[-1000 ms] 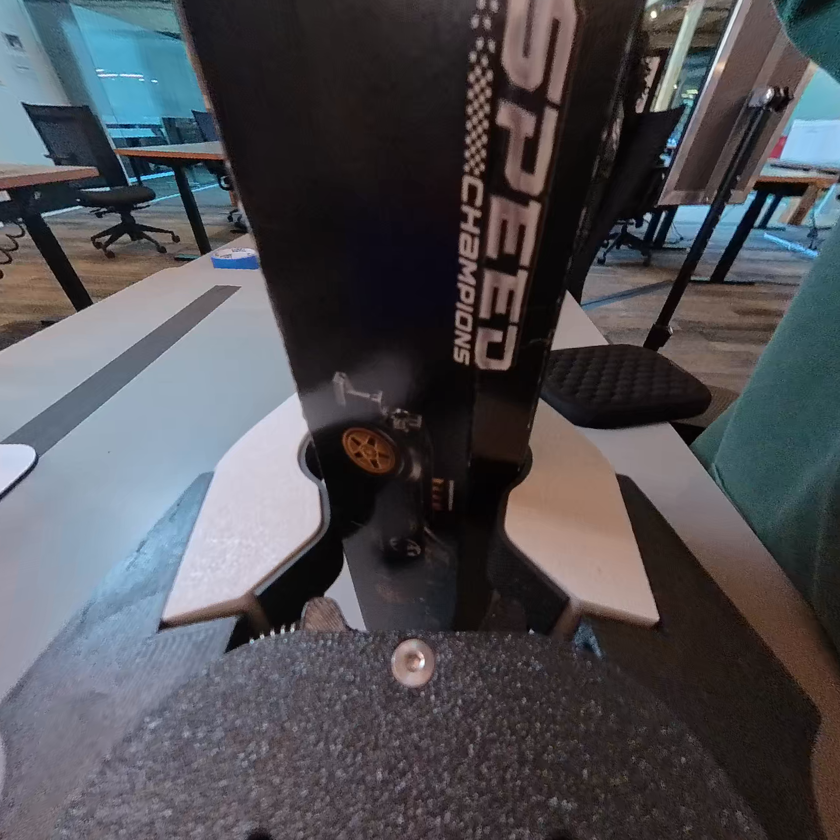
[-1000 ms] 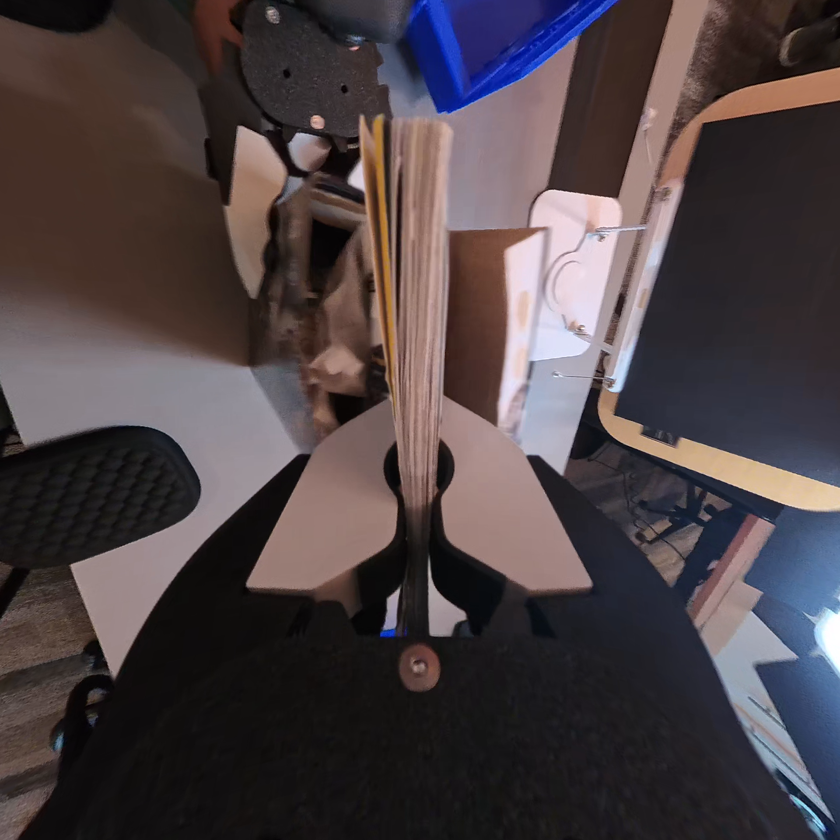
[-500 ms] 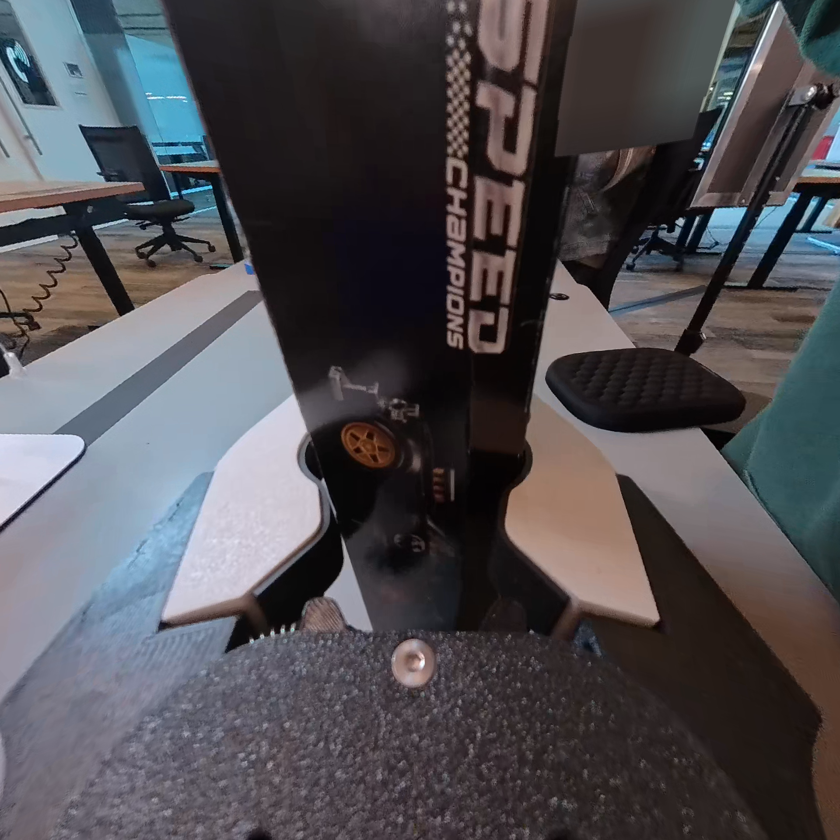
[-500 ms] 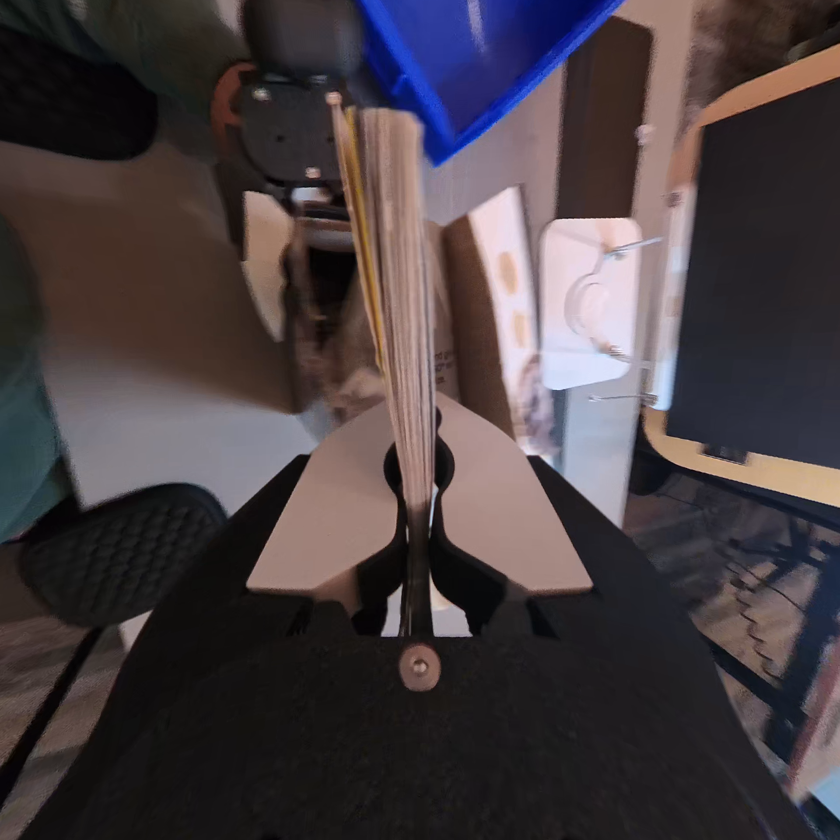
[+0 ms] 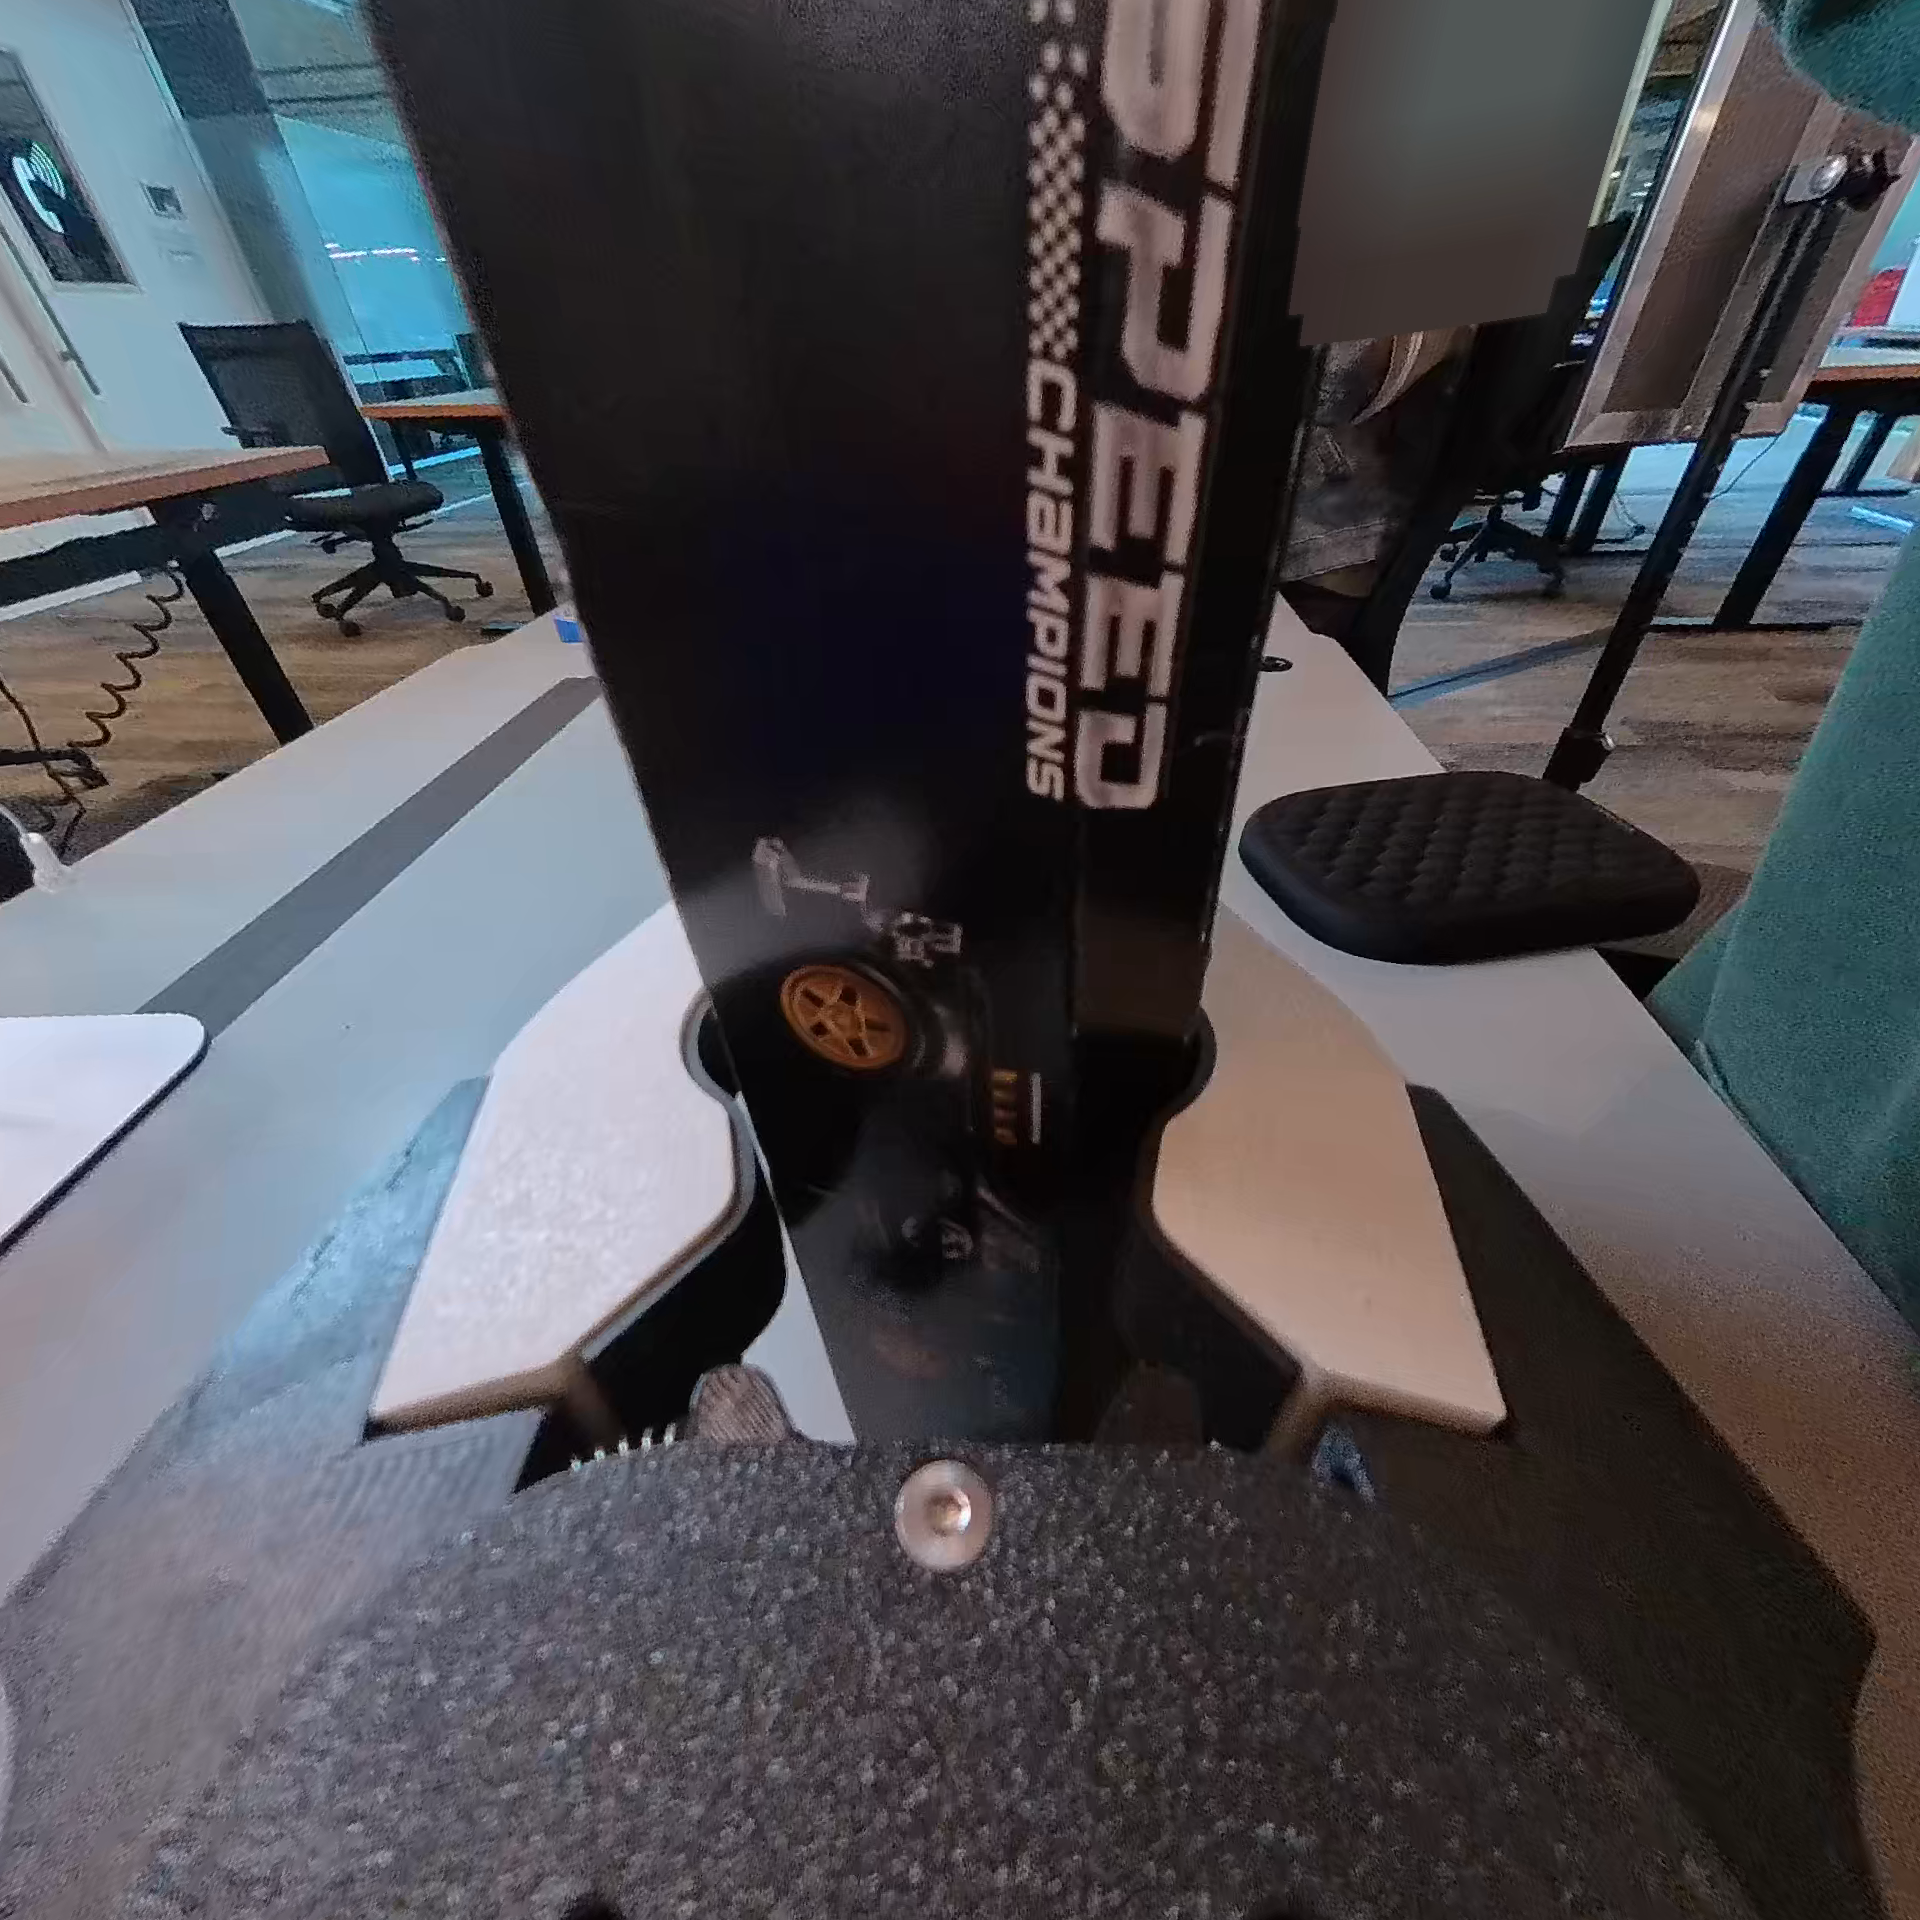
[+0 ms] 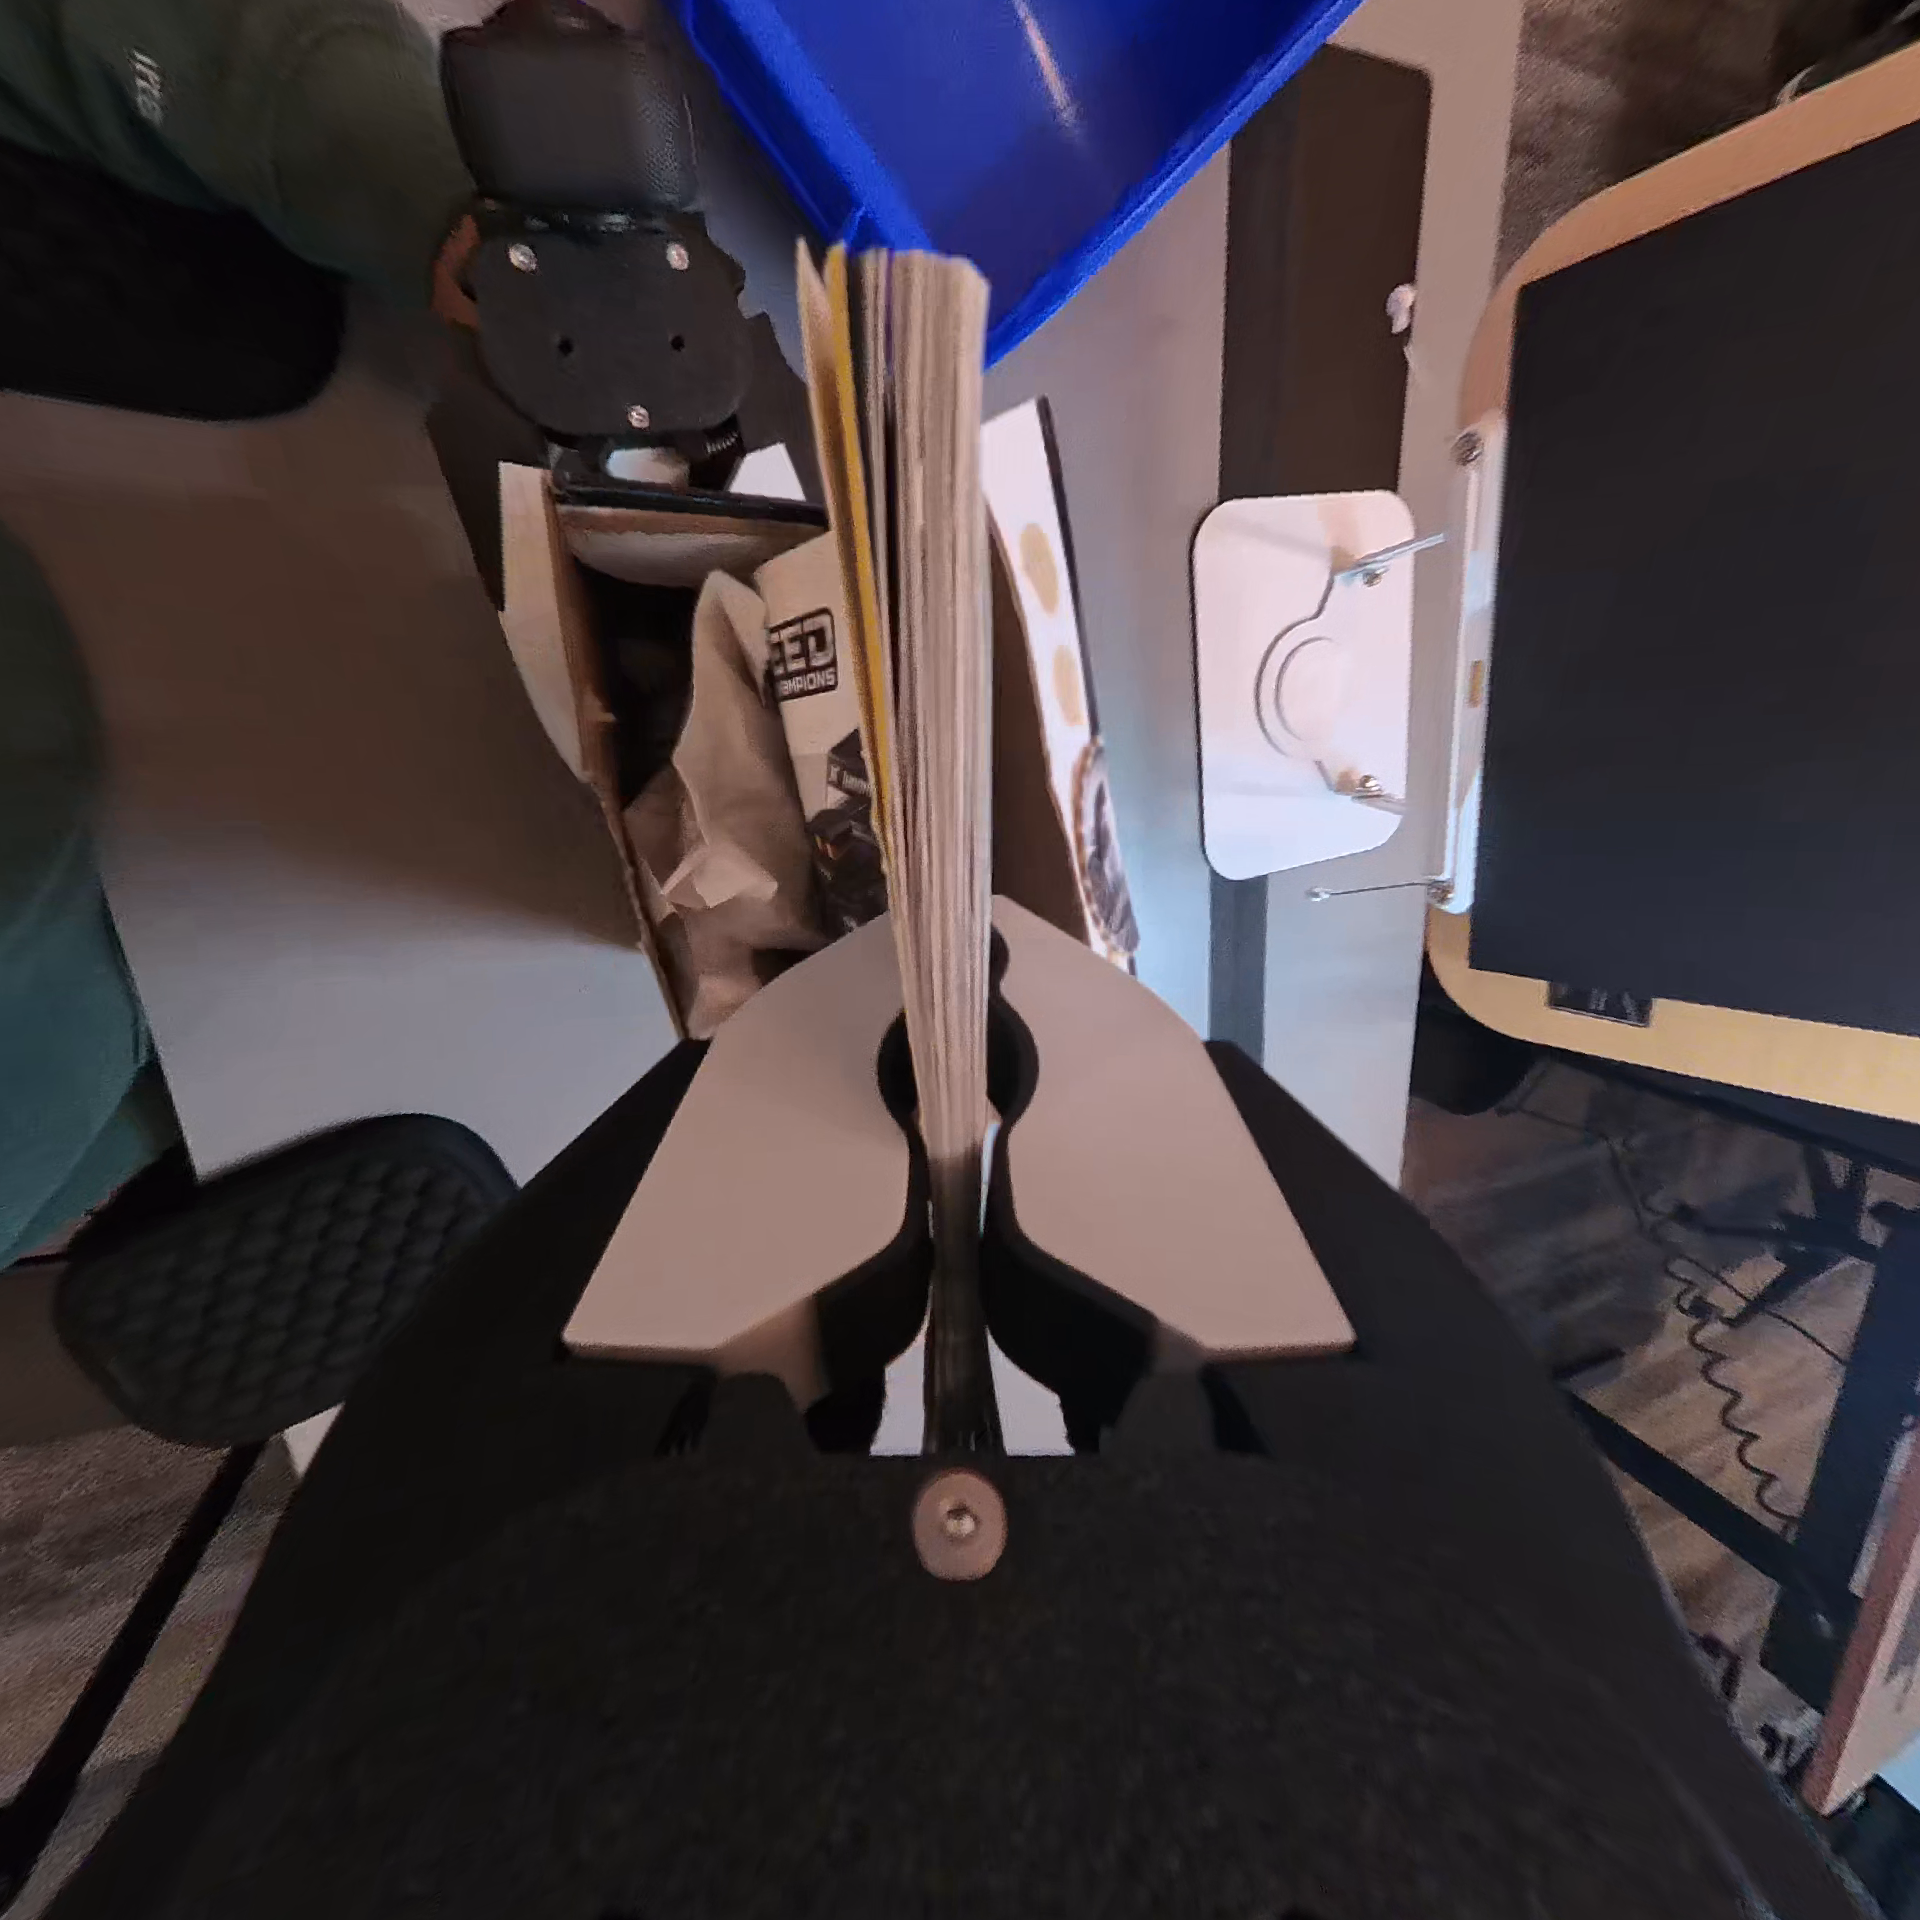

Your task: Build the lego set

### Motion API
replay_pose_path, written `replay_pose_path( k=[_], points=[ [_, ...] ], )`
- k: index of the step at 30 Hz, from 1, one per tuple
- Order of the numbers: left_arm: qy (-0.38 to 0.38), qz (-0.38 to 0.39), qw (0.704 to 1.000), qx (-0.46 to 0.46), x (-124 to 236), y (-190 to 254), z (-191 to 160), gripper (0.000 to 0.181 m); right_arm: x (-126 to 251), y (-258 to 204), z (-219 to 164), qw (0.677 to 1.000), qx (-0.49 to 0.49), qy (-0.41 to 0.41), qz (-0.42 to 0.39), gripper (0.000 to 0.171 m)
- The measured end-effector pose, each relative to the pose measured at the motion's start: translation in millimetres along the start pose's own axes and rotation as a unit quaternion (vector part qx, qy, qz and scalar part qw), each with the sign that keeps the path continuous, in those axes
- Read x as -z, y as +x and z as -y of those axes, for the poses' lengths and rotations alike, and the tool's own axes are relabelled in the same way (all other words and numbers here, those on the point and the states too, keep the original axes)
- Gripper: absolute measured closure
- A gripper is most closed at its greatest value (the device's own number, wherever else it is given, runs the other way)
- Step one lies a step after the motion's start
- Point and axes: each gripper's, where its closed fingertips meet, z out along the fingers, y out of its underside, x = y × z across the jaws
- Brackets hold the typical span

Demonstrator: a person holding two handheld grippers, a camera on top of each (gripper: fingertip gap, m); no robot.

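Note:
My left gripper is shut on the black lego box, which stands upright between its white fingers and fills the middle of the left wrist view. My right gripper is shut on the instruction booklet, seen edge-on, pages fanned, yellow cover at left. Beyond it the box lies open towards me, with the left gripper clamped on its far end. White paper bags and a printed sheet lie inside the box.
A blue bin sits past the box on the grey table. A white plate with a bracket lies to the right. A black padded armrest is at the table edge. A person's green sleeve is at right. The tips of one gripper are about 20 cm away from the tips of the other.
My right gripper has drawn the booklet back and away from the open box, so more of the box's inside shows. The left gripper keeps its hold on the box and has turned slightly.

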Motion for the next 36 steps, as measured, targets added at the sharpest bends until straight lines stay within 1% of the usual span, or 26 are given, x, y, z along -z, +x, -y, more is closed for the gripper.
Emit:
replay_pose_path(
  k=[3,4,5,8,9,10,13,16,18,21,24,27,28,31,33,36],
  points=[
    [0.000,-0.004,1.000,-0.012,-1,3,0,0.101,-22,-10,-7,1.000,0.010,-0.009,0.005,0.166],
    [-0.001,-0.005,1.000,-0.020,-2,6,1,0.101,-31,-16,-11,0.999,0.008,-0.020,0.024,0.166],
    [-0.003,-0.003,1.000,-0.017,-2,5,0,0.101,-32,-18,-10,0.999,0.008,-0.021,0.028,0.166],
    [-0.002,0.000,1.000,-0.009,0,3,0,0.101,-9,-3,6,1.000,0.015,0.001,-0.004,0.166],
    [0.000,0.001,1.000,-0.004,1,2,0,0.101,-7,1,6,1.000,0.018,0.000,-0.018,0.166],
    [0.003,0.000,1.000,0.000,2,1,0,0.101,-11,1,5,0.999,0.021,0.001,-0.025,0.166],
    [0.002,0.001,1.000,-0.011,-1,4,0,0.100,-35,-17,-8,1.000,0.019,-0.018,0.009,0.165],
    [0.002,0.002,1.000,0.001,1,2,0,0.100,-15,-5,6,1.000,0.017,0.012,-0.019,0.166],
    [0.007,0.005,1.000,0.010,2,-1,1,0.100,-5,6,4,0.999,0.019,0.004,-0.048,0.166],
    [0.007,0.000,1.000,0.009,2,0,1,0.100,-3,8,-4,0.999,0.006,0.005,-0.036,0.166],
    [0.010,-0.002,1.000,0.008,1,1,1,0.100,2,-1,-10,1.000,0.018,-0.006,-0.001,0.166],
    [0.015,0.003,1.000,0.017,1,-1,1,0.100,-6,-7,-12,0.998,0.045,-0.033,-0.009,0.166],
    [0.015,0.002,1.000,0.016,1,-1,1,0.100,-10,-7,-10,0.998,0.047,-0.036,-0.011,0.166],
    [0.004,0.000,1.000,-0.005,0,4,1,0.100,-26,-17,2,0.999,0.036,-0.021,0.022,0.166],
    [0.005,0.008,1.000,0.013,2,0,0,0.101,-32,-9,9,0.998,0.053,-0.017,-0.011,0.167],
    [0.006,0.012,1.000,0.016,7,-2,-1,0.101,-31,-9,25,0.998,0.054,0.017,-0.017,0.167]
  ],
)
